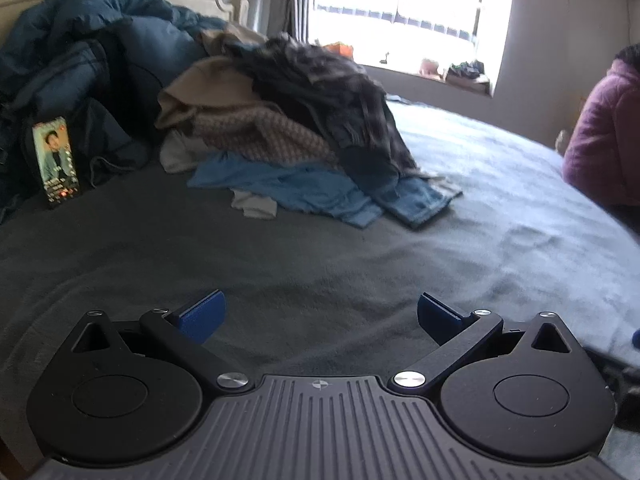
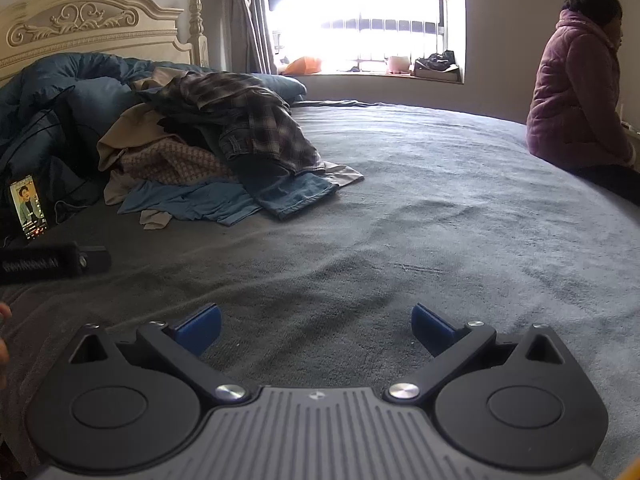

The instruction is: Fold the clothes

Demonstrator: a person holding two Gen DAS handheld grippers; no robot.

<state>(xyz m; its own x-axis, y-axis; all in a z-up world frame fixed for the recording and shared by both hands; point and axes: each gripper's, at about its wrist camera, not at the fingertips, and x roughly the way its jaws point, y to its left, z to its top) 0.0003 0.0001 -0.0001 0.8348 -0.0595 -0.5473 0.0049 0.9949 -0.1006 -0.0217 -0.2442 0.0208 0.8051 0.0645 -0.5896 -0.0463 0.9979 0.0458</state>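
Note:
A pile of unfolded clothes [image 1: 280, 128] lies on the grey bed [image 1: 320, 264]: a dark plaid shirt on top, beige and patterned garments, a light blue top and jeans [image 1: 416, 200] at the bottom. The pile also shows in the right wrist view [image 2: 216, 144]. My left gripper [image 1: 320, 318] is open and empty, low over the bed, well short of the pile. My right gripper [image 2: 316, 330] is open and empty over the bare bedcover [image 2: 400, 240]. The left gripper's body [image 2: 52, 264] shows at the left edge of the right wrist view.
A phone [image 1: 56, 160] with a lit screen leans against a rumpled dark blue duvet [image 1: 80, 60] by the headboard [image 2: 92, 24]. A person in a purple jacket [image 2: 576, 92] sits on the bed's far right edge. A bright window [image 2: 368, 20] is behind.

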